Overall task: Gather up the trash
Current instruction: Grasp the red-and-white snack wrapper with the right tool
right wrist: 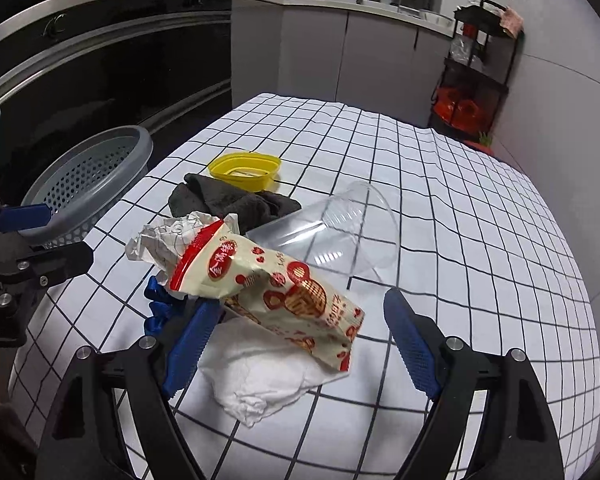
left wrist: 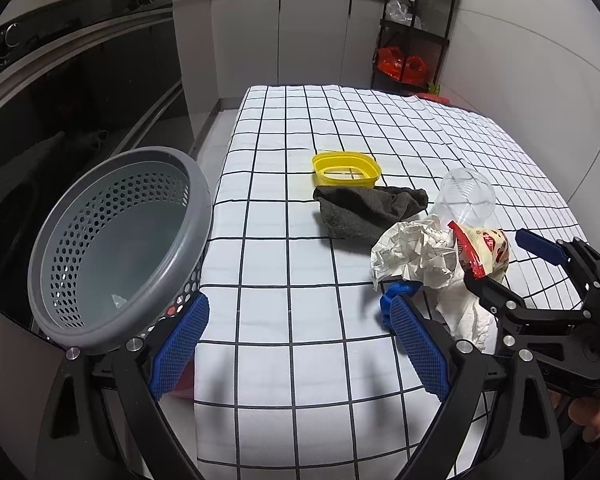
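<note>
While both grippers stand released, the right gripper (right wrist: 296, 344) straddles the snack wrapper (right wrist: 284, 288) near the tabletop's front edge; closing follows.

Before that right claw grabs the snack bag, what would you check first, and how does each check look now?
1. Right gripper open: ok.
2. Snack wrapper between its fingers: ok.
3. Only the wrapper in the bite: not ok, white tissue lies beneath.
4. Grey bin within view, mouth unobstructed: ok.
5. Left gripper open and clear of the pile: ok.
6. Clear plastic cup stable: cannot tell, it lies on its side.
</note>
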A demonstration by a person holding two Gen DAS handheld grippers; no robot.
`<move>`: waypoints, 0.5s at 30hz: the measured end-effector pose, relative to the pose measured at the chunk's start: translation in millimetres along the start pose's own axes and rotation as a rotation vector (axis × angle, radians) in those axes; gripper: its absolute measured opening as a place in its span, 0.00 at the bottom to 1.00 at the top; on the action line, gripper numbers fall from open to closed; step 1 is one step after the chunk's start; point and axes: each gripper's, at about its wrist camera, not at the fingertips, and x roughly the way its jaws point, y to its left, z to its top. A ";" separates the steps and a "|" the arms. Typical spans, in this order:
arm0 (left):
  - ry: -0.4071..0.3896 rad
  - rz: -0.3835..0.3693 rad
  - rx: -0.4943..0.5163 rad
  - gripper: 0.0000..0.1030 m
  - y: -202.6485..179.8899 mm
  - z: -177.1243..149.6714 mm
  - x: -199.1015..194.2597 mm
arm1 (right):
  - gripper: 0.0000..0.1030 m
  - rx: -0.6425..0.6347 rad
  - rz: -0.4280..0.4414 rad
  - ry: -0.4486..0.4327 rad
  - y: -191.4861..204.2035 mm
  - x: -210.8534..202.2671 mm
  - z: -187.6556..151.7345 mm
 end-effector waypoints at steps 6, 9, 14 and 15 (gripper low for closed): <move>0.001 0.002 0.002 0.88 -0.5 -0.2 0.0 | 0.76 -0.016 0.023 -0.019 5.5 2.3 0.6; 0.003 0.001 0.002 0.88 -0.5 -0.5 0.1 | 0.58 -0.014 0.034 -0.011 7.3 2.9 -1.3; 0.004 -0.003 0.008 0.88 -3.3 -1.8 0.4 | 0.42 0.026 0.057 -0.020 3.0 -2.4 -5.8; 0.004 -0.005 0.009 0.88 -4.2 -2.2 0.2 | 0.40 0.037 0.062 -0.022 1.1 -3.8 -6.5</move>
